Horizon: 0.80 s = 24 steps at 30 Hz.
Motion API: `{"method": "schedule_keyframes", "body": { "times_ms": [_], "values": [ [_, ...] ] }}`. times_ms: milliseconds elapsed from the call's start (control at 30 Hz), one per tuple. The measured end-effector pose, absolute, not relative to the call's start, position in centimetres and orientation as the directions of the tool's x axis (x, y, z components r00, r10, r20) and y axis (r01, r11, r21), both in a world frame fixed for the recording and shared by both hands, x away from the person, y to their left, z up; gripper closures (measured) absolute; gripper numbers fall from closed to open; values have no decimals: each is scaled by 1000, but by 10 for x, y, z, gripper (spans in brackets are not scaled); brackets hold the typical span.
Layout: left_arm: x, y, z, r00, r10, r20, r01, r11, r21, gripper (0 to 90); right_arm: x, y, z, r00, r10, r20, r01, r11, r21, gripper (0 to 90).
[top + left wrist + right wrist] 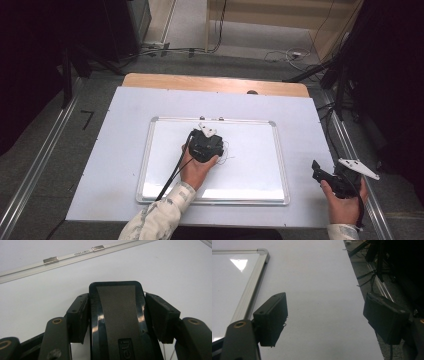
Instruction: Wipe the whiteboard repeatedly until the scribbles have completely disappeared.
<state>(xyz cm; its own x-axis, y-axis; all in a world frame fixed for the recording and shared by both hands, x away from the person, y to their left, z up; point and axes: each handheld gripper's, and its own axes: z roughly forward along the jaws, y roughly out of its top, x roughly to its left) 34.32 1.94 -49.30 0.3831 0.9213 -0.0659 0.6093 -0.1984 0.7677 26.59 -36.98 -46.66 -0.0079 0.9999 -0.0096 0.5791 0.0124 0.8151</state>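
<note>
White table carries the whiteboard (150,165); my left tool (117,315) clamps the black eraser (117,305), pressed flat on it. I keep even pressure, wiping toward marks beside it. Right tool (324,317) waits wide, empty.

"deli" on whiteboard frame (82,253) (upside down), "eli" on eraser (117,315)

A wooden table (280,88) carries a white sheet (115,165) bearing a whiteboard (260,195).
</note>
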Motion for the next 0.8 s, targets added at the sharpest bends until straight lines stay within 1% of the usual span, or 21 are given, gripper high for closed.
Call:
{"method": "schedule_keyframes", "body": {
  "times_ms": [800],
  "values": [
    [349,5,-492,398,916,-61,606,-212,767,394,266,-370,-466,-6,1000,-7,578,9,816,186]
  ]
}}
